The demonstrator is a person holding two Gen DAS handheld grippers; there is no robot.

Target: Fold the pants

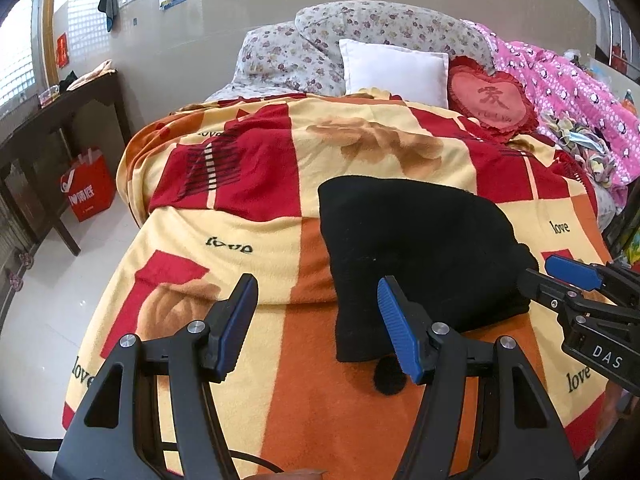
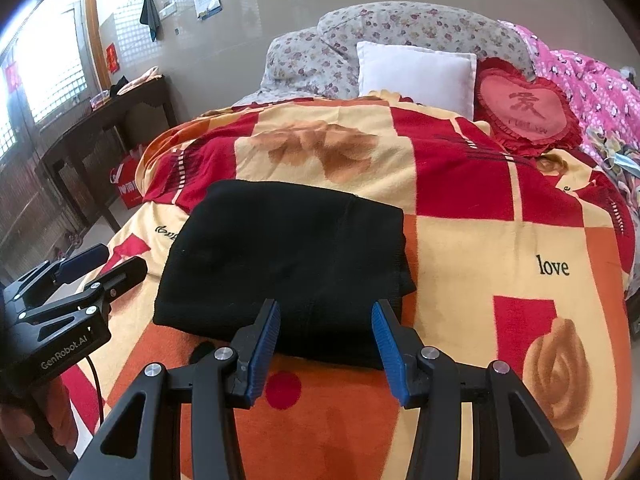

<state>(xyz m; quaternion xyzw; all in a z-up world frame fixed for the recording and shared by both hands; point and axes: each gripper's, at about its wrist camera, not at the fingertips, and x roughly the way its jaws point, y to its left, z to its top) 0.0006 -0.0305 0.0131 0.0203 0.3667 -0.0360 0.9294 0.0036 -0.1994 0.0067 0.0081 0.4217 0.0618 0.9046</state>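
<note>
The black pants (image 1: 420, 248) lie folded into a compact bundle on the patterned blanket (image 1: 248, 232); they also show in the right wrist view (image 2: 288, 264). My left gripper (image 1: 316, 292) is open and empty, just off the bundle's near left corner. My right gripper (image 2: 324, 316) is open and empty, its fingertips over the bundle's near edge. The right gripper also shows at the right edge of the left wrist view (image 1: 556, 276), and the left gripper at the left edge of the right wrist view (image 2: 116, 264).
White pillow (image 1: 396, 70), red heart cushion (image 1: 490, 98), floral bedding (image 1: 320, 48) and pink quilt (image 1: 568, 92) lie at the bed's far end. A dark wooden table (image 1: 60, 120) and a red bag (image 1: 90, 186) stand on the floor to the left.
</note>
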